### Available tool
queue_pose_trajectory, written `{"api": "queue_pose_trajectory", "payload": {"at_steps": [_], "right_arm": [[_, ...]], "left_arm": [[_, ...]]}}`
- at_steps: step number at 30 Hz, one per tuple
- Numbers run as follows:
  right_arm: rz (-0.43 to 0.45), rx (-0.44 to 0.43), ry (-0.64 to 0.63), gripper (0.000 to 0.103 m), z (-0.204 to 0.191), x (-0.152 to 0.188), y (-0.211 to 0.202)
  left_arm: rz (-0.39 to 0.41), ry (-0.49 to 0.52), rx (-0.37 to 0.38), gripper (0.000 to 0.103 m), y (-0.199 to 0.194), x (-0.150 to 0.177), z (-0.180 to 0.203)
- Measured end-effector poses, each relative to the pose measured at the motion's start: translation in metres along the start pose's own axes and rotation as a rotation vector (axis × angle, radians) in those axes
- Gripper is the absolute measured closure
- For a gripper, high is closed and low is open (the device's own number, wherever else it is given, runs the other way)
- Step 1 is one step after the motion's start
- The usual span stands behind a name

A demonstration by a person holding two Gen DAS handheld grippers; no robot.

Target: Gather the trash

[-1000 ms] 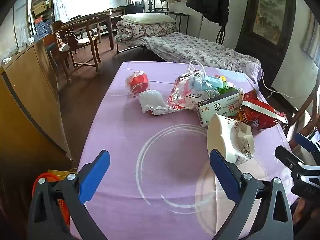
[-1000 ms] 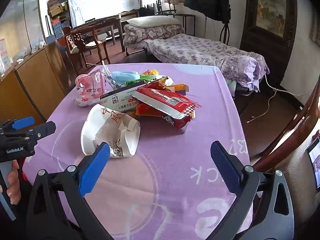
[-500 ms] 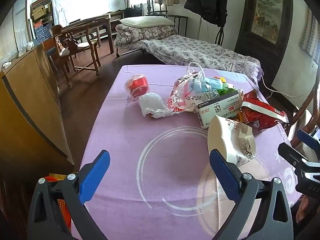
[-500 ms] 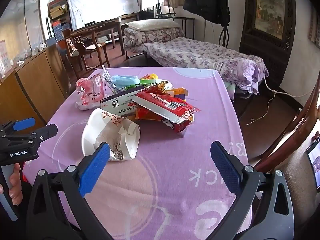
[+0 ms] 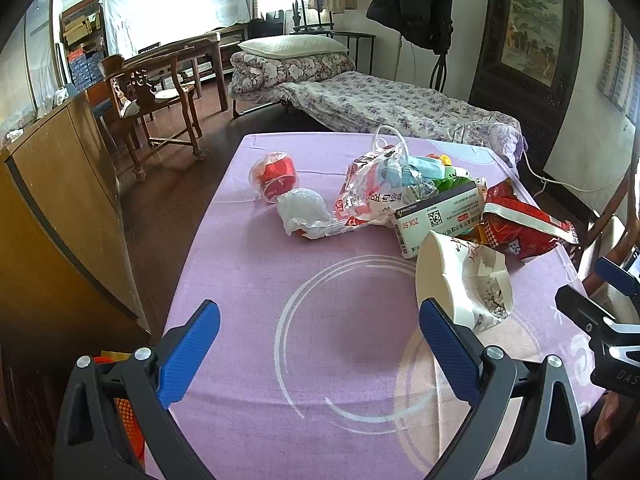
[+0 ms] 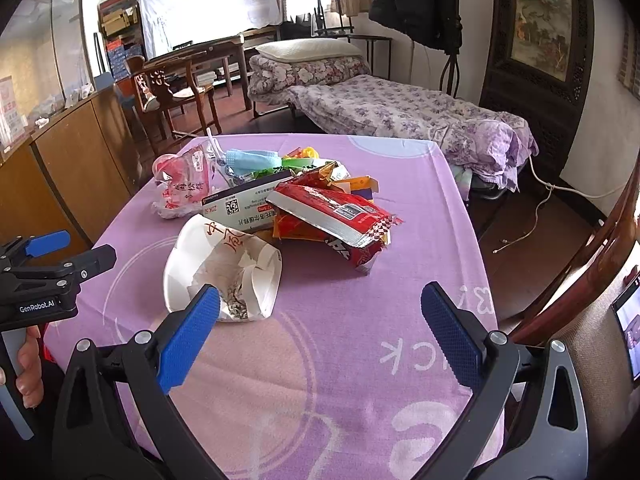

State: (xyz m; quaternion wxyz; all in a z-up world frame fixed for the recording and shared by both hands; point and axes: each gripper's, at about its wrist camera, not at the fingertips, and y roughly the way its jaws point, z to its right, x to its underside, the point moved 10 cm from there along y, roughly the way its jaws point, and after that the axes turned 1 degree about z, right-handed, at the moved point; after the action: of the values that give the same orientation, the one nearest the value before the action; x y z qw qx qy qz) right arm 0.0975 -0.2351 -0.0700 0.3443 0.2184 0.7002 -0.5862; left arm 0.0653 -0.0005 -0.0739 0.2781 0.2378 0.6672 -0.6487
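My left gripper (image 5: 320,344) wide open and holding nothing, my right gripper (image 6: 320,332) wide open too, trash pile (image 5: 424,196) on the purple table (image 5: 248,280), upper right of frame, paper cup (image 6: 224,268) nearest.

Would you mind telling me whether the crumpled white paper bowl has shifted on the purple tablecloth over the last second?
No. The crumpled white paper bowl lies against the same white medicine box; only the cameras drifted.

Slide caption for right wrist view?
Open right gripper faces crushed paper bowl and red snack bag on purple tablecloth.
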Motion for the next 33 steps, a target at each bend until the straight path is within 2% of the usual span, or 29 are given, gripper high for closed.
{"api": "queue_pose_trajectory", "payload": {"at_steps": [33], "right_arm": [[0.005,-0.003,-0.003,0.006,-0.0020,0.0001,-0.0017]], "left_arm": [[0.000,0.003,-0.001,0.006,-0.0002,0.0001,0.0014]]}}
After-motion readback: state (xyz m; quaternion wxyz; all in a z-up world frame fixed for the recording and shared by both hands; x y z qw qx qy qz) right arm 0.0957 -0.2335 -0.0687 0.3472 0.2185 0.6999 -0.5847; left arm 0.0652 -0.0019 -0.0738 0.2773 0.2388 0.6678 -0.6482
